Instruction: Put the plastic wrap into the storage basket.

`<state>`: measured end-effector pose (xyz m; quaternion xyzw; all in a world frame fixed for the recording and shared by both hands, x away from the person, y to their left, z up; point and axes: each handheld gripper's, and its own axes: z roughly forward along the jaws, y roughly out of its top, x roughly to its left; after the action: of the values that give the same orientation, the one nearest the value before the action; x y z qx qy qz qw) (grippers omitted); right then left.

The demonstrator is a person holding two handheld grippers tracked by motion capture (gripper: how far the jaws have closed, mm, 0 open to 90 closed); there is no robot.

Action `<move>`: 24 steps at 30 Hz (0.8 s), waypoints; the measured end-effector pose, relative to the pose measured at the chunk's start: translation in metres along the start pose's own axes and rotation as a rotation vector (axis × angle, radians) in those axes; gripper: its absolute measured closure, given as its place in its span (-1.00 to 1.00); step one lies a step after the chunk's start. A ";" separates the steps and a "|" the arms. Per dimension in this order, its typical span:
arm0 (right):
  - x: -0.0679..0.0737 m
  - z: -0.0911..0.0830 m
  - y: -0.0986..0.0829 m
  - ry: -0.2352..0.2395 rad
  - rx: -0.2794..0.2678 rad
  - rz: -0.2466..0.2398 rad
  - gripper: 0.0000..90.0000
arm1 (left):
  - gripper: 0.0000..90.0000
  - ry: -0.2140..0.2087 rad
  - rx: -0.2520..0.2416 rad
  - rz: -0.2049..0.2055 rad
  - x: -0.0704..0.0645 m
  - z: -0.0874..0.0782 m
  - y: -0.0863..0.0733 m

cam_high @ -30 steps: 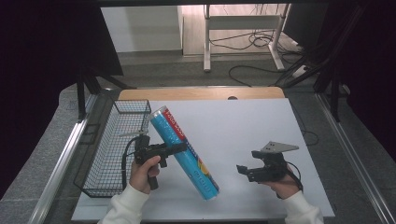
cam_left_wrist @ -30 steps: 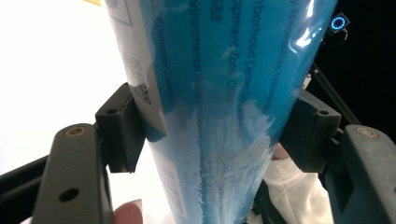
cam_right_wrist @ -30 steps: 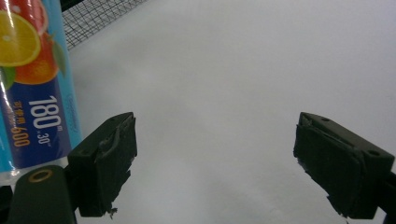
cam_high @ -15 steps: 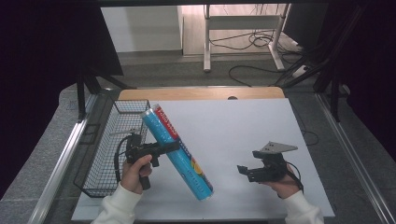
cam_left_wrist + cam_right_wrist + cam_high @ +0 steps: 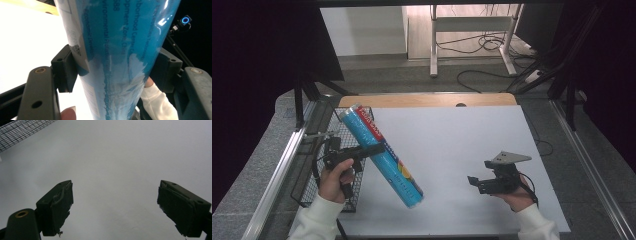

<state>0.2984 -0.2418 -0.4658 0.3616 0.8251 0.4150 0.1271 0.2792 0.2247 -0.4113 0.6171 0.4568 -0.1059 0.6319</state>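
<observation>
print on the blue roll [image 5: 120,62] blurs, clamped in the left gripper [image 5: 362,151]; right gripper [image 5: 115,207] gapes, released.

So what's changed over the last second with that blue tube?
The left gripper, shut on the blue tube, has carried it leftward, so its upper end now hangs over the wire basket. The grip is the same. The right gripper stays open and idle above the white table.
</observation>
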 end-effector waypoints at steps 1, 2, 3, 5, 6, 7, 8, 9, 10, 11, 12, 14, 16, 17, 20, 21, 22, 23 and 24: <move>0.000 0.000 0.000 0.000 0.000 0.000 -0.69 | -0.29 0.004 -0.002 -0.001 0.000 -0.003 0.002; 0.000 0.000 0.000 -0.001 0.000 0.000 -0.69 | -0.29 0.013 -0.006 0.006 0.001 -0.007 0.005; 0.000 0.000 0.000 -0.003 0.000 -0.001 -0.69 | -0.29 0.013 -0.009 -0.002 0.002 -0.010 0.006; -0.001 0.000 0.000 -0.006 0.002 0.001 -0.69 | -0.29 0.021 -0.019 -0.001 0.005 -0.018 0.011; -0.001 0.000 0.000 -0.008 0.003 0.000 -0.69 | -0.29 0.018 -0.022 -0.010 0.006 -0.022 0.013; -0.001 0.000 0.000 -0.009 0.003 -0.001 -0.69 | -0.29 0.019 -0.026 -0.019 0.007 -0.026 0.015; -0.001 0.000 0.000 -0.010 0.003 -0.002 -0.69 | -0.29 0.020 -0.031 -0.023 0.009 -0.030 0.016; -0.001 0.000 -0.001 -0.011 0.004 -0.002 -0.69 | -0.29 0.027 -0.036 -0.016 0.011 -0.034 0.017; -0.001 0.000 -0.001 -0.013 0.006 -0.003 -0.69 | -0.29 0.030 -0.039 -0.024 0.012 -0.038 0.018; -0.001 0.001 -0.001 -0.014 0.007 -0.005 -0.69 | -0.29 0.038 -0.041 -0.024 0.013 -0.041 0.020; -0.001 0.001 -0.001 -0.014 0.010 -0.004 -0.69 | -0.29 0.047 -0.045 -0.018 0.015 -0.045 0.020; 0.000 0.002 -0.001 -0.018 0.016 -0.008 -0.69 | -0.29 0.064 -0.055 -0.026 0.019 -0.053 0.022; 0.000 0.002 -0.001 -0.019 0.017 -0.010 -0.69 | -0.29 0.067 -0.060 -0.030 0.021 -0.056 0.023; 0.000 0.002 -0.001 -0.020 0.017 -0.010 -0.69 | -0.29 0.069 -0.063 -0.029 0.023 -0.059 0.023; -0.001 0.003 -0.002 -0.025 0.020 -0.012 -0.69 | -0.29 0.077 -0.075 -0.038 0.026 -0.069 0.025; -0.001 0.003 -0.002 -0.026 0.022 -0.015 -0.69 | -0.29 0.086 -0.083 -0.041 0.027 -0.074 0.027; -0.002 0.003 -0.002 -0.028 0.023 -0.017 -0.69 | -0.29 0.086 -0.083 -0.041 0.027 -0.074 0.027; -0.002 0.003 -0.002 -0.030 0.025 -0.018 -0.69 | -0.29 0.093 -0.083 -0.038 0.028 -0.077 0.027; -0.002 0.003 -0.002 -0.030 0.025 -0.018 -0.69 | -0.29 0.096 -0.088 -0.040 0.028 -0.080 0.028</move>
<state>0.3005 -0.2421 -0.4697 0.3618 0.8315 0.3981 0.1388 0.2787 0.3127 -0.3979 0.5838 0.5029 -0.0686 0.6337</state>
